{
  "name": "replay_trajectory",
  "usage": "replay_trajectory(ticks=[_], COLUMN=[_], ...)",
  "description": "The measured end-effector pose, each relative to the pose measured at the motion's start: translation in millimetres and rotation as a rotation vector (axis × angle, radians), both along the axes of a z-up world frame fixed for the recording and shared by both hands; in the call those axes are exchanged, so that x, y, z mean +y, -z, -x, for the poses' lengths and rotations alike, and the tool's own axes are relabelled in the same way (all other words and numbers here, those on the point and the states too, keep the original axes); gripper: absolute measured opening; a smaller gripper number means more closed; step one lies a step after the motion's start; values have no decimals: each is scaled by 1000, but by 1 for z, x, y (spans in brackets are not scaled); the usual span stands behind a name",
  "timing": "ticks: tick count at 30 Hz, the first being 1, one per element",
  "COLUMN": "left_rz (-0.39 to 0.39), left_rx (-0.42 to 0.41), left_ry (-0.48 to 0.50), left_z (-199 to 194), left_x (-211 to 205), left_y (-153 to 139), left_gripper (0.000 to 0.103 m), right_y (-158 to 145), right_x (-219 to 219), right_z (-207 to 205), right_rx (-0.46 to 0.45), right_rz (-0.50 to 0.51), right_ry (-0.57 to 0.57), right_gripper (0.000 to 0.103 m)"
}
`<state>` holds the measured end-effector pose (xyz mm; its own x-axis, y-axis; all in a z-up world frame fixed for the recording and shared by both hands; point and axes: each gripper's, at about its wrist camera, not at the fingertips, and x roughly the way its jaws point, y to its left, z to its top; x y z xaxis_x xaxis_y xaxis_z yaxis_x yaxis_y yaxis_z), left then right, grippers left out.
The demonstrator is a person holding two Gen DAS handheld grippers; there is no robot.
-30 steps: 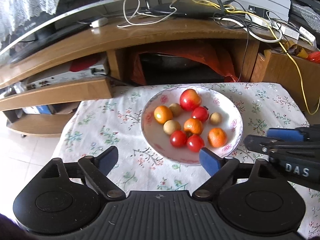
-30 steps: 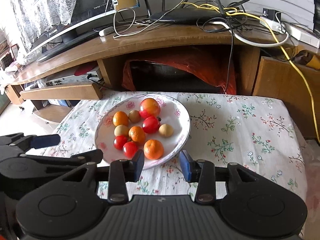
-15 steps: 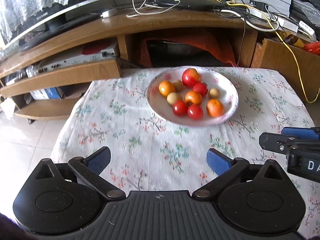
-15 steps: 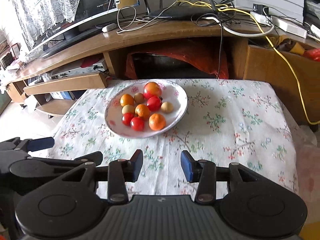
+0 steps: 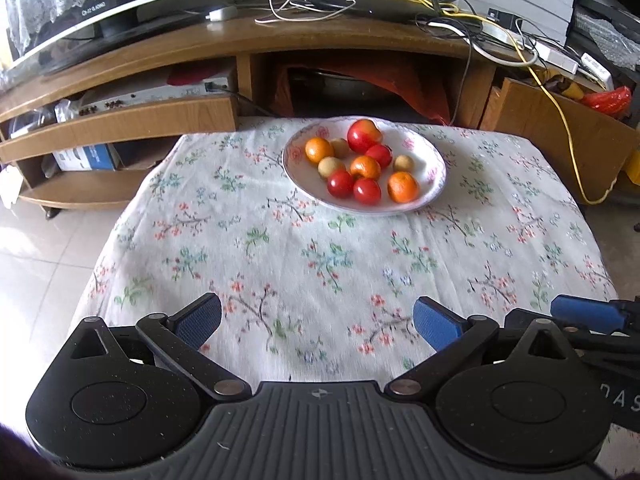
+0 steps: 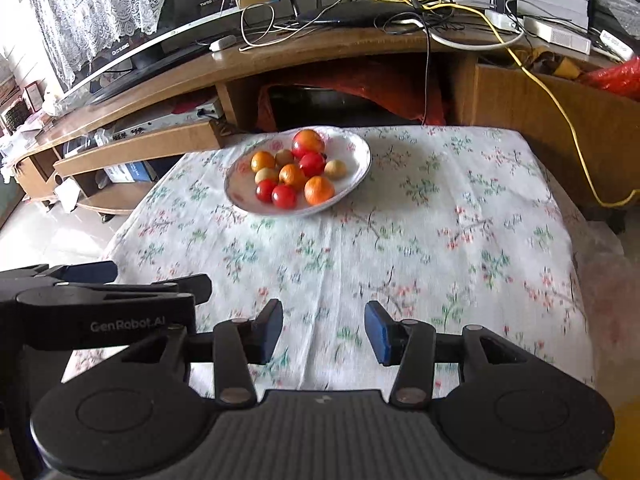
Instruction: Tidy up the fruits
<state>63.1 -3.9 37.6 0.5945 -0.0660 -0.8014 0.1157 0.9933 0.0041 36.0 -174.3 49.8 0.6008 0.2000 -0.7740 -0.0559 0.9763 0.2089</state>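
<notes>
Well beyond both empty grippers, left (image 5: 317,320) wide, right (image 6: 323,330) opening, sits the fruit plate (image 5: 434,160).

One plate (image 5: 434,152) sat on the cloth-covered surface (image 5: 320,264), and it held ten fruits. There were three oranges (image 5: 403,187), three small red tomatoes (image 5: 367,191), three pale round fruits (image 5: 403,163) and one large red apple (image 5: 363,136). Two tongs were in view, the left tongs (image 5: 318,318) and the right tongs (image 6: 323,330).
</notes>
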Motion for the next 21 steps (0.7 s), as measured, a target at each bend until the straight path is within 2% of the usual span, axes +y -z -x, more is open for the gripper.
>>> replay_trajectory(ticks=[8,21], left_rz=[27,28], left_rx=[14,38], left_ry=[7,42], left_z=[24,58], left_x=[6,8], left_y=[-1,5], left_gripper=[103,103], right_y=[-8,-4], right_x=[1,3], right_z=[28,56], right_rx=[-21,3], right_rz=[-14,-1], right_ry=[13,15], right_gripper=[37,37])
